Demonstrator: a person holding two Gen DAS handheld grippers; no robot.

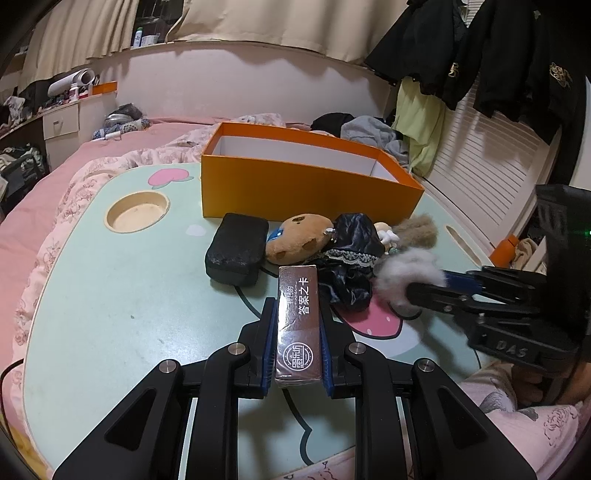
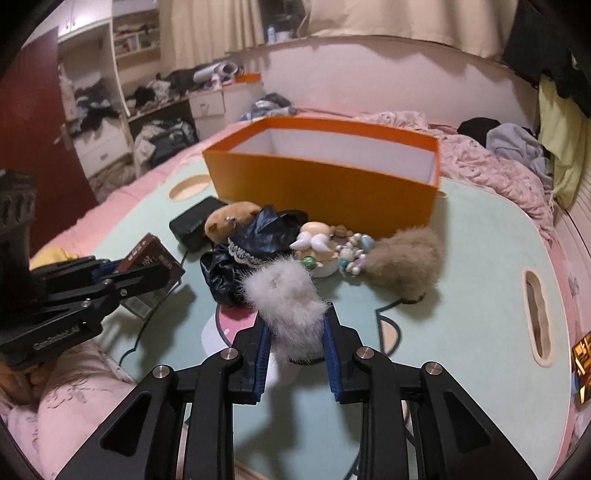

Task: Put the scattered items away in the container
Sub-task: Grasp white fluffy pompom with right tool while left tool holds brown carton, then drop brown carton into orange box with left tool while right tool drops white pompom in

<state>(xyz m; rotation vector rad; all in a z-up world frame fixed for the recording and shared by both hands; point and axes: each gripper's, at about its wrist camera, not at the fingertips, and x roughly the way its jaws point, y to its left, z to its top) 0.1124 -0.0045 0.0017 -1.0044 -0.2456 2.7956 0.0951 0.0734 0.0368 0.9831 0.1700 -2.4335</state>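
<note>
On the pale green lap table (image 1: pixel 110 295), a brown card box (image 1: pixel 297 325) is clamped between the pads of the left gripper (image 1: pixel 295 314), and a white fluffy pompom (image 2: pixel 291 306) is pinched by the narrow fingers of the right gripper (image 2: pixel 297 317). Behind them, the orange box (image 2: pixel 321 192) is seen open. In front of it a black case (image 1: pixel 236 251), a brown plush toy (image 1: pixel 299 236), a black cloth (image 2: pixel 258 236) and a tan pompom (image 2: pixel 406 258) are left lying close together.

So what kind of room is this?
Most likely a bedroom. The little green table sits on a bed with a pink floral quilt, clothes hang on the right, and curtains run along the back wall.
</note>
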